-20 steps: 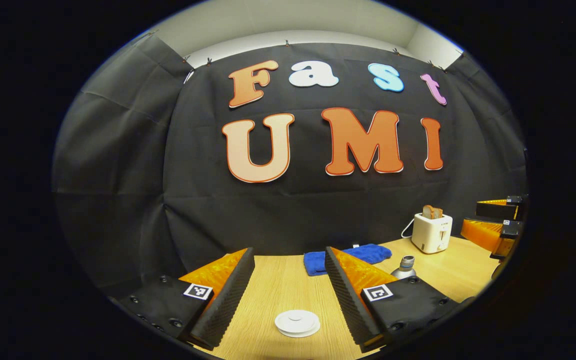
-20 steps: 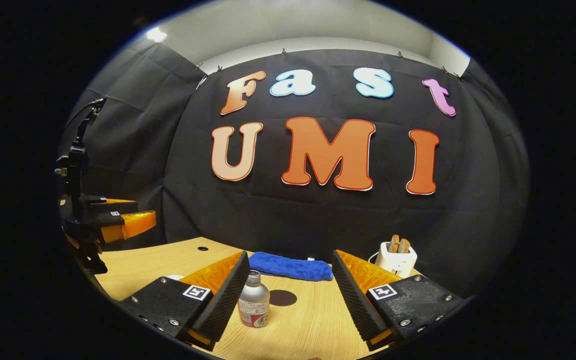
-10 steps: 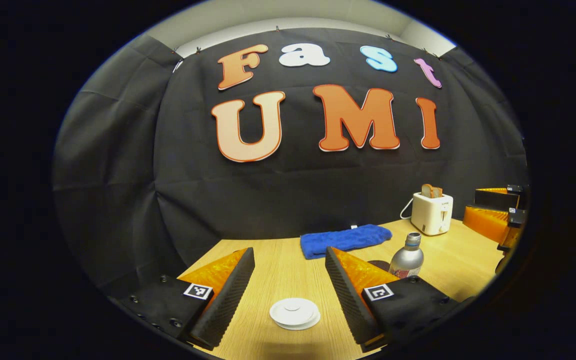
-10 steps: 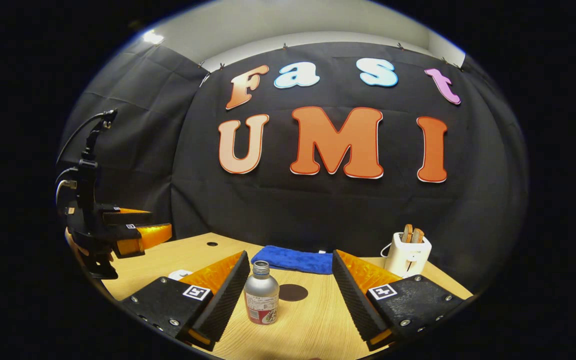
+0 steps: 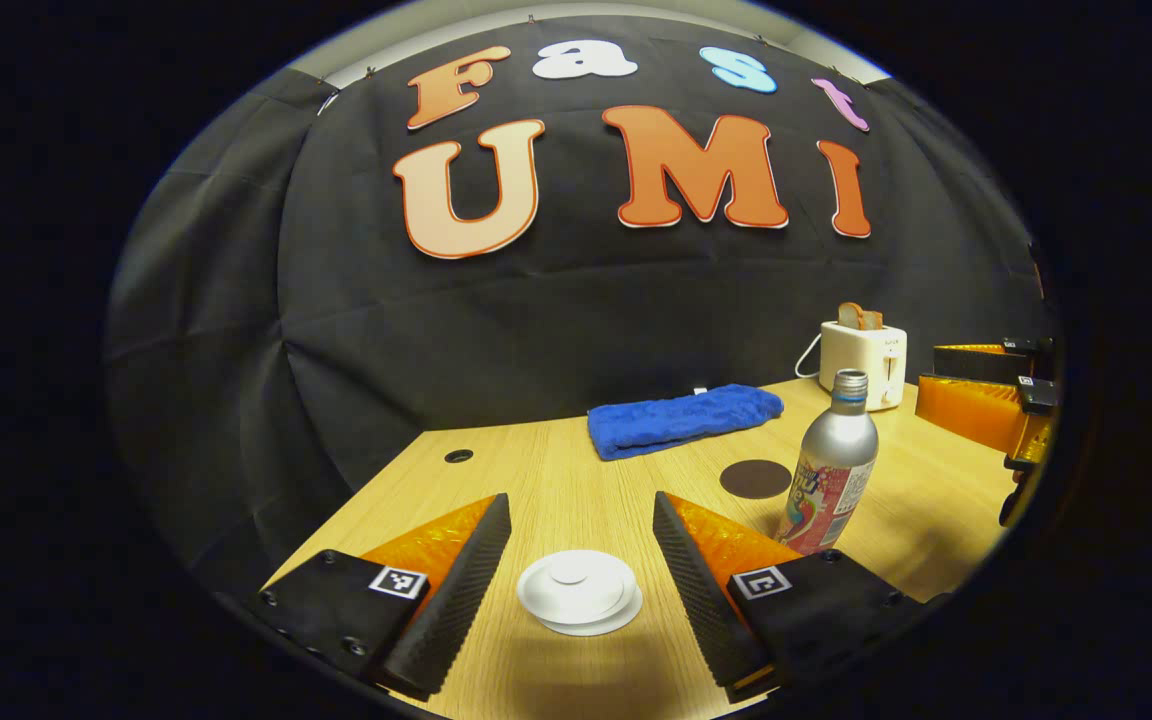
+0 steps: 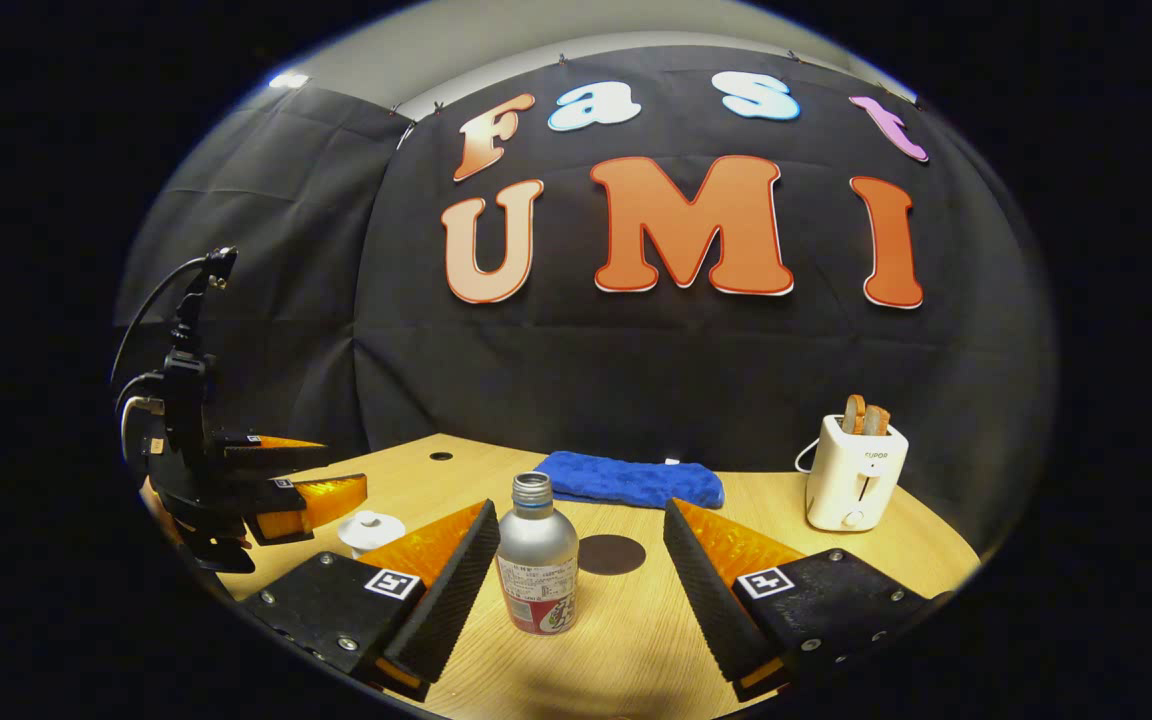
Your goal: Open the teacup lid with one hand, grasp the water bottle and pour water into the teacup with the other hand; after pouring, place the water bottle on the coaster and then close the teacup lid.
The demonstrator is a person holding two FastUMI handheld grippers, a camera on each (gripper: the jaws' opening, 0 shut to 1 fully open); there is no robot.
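Lid [image 5: 578, 591] sits between our spread left gripper [image 5: 581, 560]; we should centre on its knob. Right gripper [image 6: 576, 565], spread, flanks the water bottle [image 6: 537, 567].

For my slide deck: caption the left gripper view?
Open left gripper poised over the lidded teacup; water bottle stands beside the coaster.

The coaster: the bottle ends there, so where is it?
In the right gripper view the dark coaster lies on the table, just behind-right of the water bottle, before the blue towel.
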